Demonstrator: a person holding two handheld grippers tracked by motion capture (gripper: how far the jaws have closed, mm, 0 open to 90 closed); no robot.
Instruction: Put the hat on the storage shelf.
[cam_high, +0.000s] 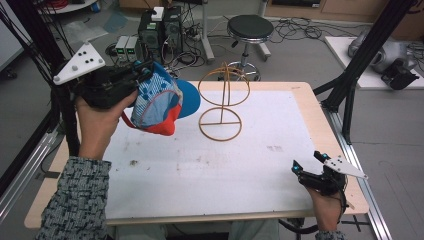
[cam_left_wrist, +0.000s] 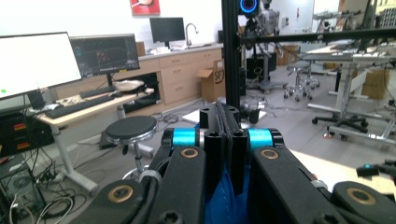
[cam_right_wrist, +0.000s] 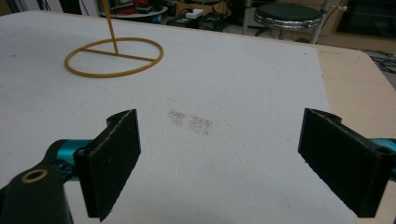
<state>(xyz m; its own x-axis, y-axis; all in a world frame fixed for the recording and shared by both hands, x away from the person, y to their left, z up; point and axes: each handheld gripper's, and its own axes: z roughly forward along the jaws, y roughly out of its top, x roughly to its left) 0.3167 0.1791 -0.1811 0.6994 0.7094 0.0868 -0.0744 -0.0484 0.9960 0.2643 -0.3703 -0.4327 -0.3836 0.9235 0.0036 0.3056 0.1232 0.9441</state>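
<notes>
Gripping a blue and red cap (cam_high: 159, 102) in the closed left gripper (cam_high: 141, 70), raised beside the wire stand (cam_high: 222, 102); right gripper (cam_high: 308, 162) resting wide open near the table (cam_high: 300, 95) edge.

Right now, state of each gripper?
Left gripper: jaws shut on the cap, held above the table.
Right gripper: jaws open, holding nothing.
</notes>
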